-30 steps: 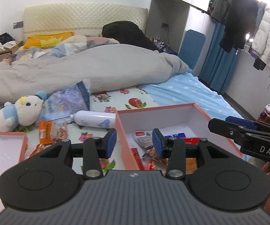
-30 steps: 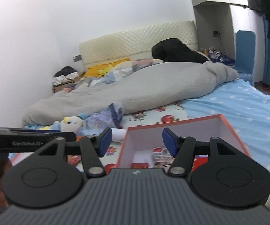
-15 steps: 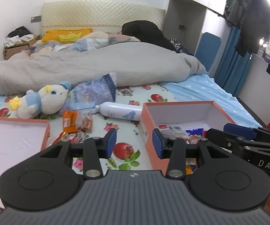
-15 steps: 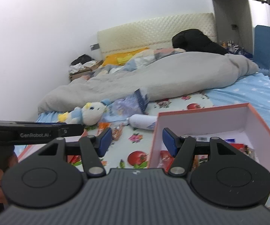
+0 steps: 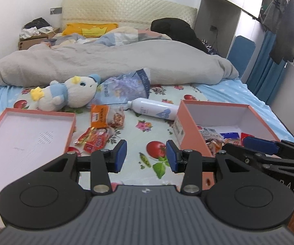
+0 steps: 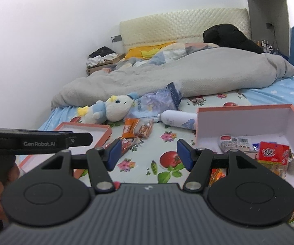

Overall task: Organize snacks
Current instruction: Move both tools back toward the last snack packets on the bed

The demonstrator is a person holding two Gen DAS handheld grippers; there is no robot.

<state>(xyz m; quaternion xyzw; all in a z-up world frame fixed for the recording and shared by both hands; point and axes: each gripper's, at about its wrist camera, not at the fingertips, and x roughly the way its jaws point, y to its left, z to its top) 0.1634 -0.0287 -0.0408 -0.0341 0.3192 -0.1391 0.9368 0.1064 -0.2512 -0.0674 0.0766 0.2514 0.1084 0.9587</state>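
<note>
Bed scene. Left tool (image 5: 146,156) jaws parted, nothing between the blue pads. Right tool (image 6: 147,156) likewise parted and empty. Both hang over the floral sheet (image 5: 147,126), side by side; the right tool's arm shows at the right edge of the left view, the left tool's arm at the left edge of the right view.

Around: plush toy (image 5: 69,95) lies near the grey duvet (image 5: 116,61); a pale blue bag (image 5: 124,87) leans just beside it, against the duvet's edge. White bottle (image 5: 153,110) lies on its side, its base touching or nearly touching the box's far corner. Orange snack pack (image 5: 106,117) and red snack pack (image 5: 94,138) lie loose on the sheet between lid and box, ahead-left of the left tool.

Containers: box (image 6: 247,120), orange outside and white inside, sits to the right with its open top up. It holds several snack packets, among them a red pack (image 6: 273,153) and a pale wrapped one (image 6: 234,143). Lid (image 5: 24,138) lies upturned to the left, bare inside.

Room: a clear strip of sheet runs between lid and box, under both tools. Duvet closes the far side; bed edge lies right of the box.
</note>
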